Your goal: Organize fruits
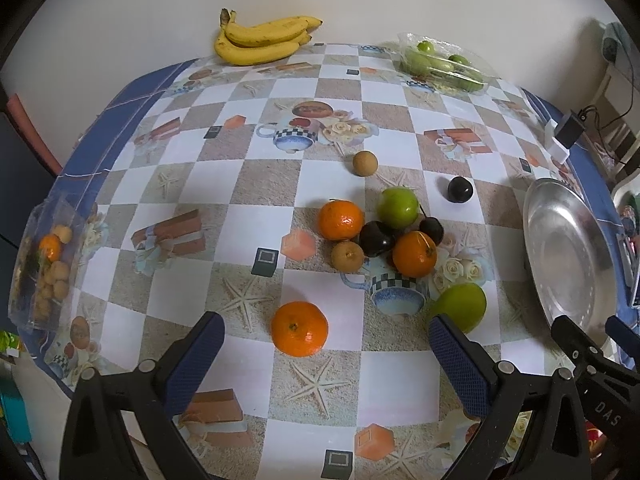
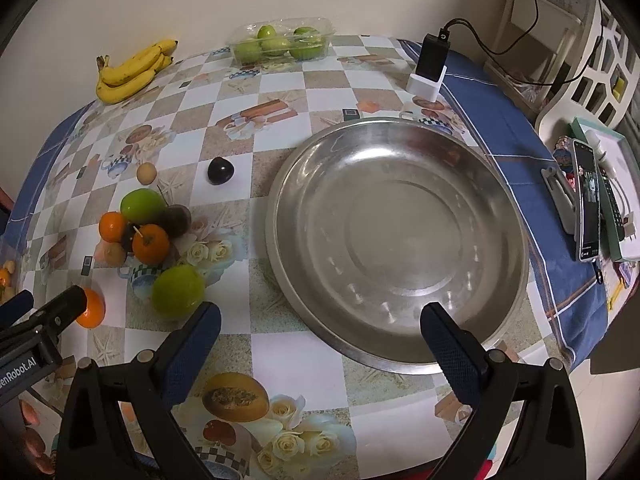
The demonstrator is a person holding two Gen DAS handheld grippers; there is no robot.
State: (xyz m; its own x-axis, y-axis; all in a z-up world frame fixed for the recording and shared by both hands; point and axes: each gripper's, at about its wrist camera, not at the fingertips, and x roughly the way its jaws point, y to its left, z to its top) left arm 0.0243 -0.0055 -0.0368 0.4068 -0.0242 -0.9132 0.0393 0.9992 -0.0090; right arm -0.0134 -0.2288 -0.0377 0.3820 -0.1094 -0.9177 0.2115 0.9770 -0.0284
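A loose orange (image 1: 299, 328) lies on the tablecloth just ahead of my open, empty left gripper (image 1: 326, 354). Beyond it is a cluster of two oranges (image 1: 340, 219), dark plums (image 1: 376, 238), a green apple (image 1: 397, 207) and a small brown fruit (image 1: 347, 255). A second green fruit (image 1: 462, 306) lies by my left gripper's right finger. A lone plum (image 1: 460, 189) and a brown fruit (image 1: 365, 163) lie farther back. My right gripper (image 2: 320, 334) is open and empty over the near rim of the empty steel bowl (image 2: 400, 240). The fruit cluster (image 2: 150, 242) shows to its left.
Bananas (image 1: 260, 42) and a clear tray of green fruit (image 1: 440, 64) sit at the far table edge by the wall. A plastic bag of small fruit (image 1: 48, 264) lies at the left edge. A black charger (image 2: 432, 60) stands behind the bowl. A phone (image 2: 588, 200) lies on the right.
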